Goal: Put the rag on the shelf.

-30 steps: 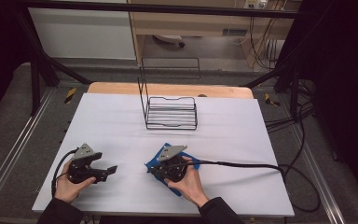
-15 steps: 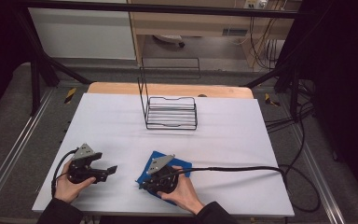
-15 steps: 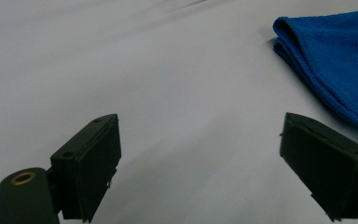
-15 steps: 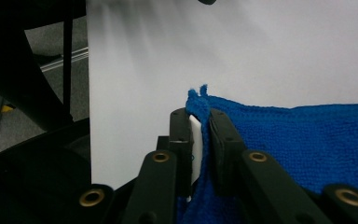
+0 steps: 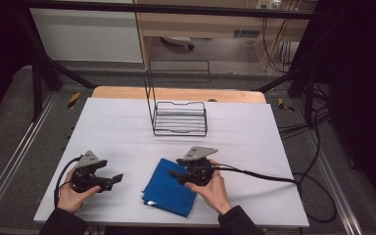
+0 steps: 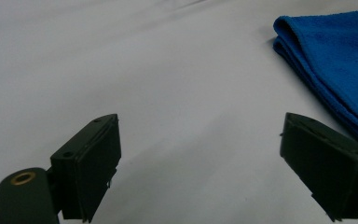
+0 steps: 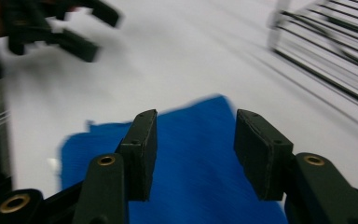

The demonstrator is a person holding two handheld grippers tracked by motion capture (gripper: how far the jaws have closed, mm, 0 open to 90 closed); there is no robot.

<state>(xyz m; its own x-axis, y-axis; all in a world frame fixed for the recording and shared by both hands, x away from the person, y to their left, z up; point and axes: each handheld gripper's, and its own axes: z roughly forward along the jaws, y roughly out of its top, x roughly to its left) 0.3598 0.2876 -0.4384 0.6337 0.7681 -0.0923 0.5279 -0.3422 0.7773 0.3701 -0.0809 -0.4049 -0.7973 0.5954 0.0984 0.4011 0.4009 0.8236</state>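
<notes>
Towel (image 5: pixel 169 188) lies free beneath right gripper (image 5: pixel 172 174).

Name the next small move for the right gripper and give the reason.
Probably lift the right gripper clear toward the wire rack. Its jaws have just been opening, nothing is between them, and the folded blue towel lies flat on the table. The left gripper waits open beside it.

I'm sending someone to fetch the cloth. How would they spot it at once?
On the white table, look at the near edge, well in front of the black wire rack. The folded blue towel lies flat there, the only soft, coloured thing on the tabletop.
</notes>
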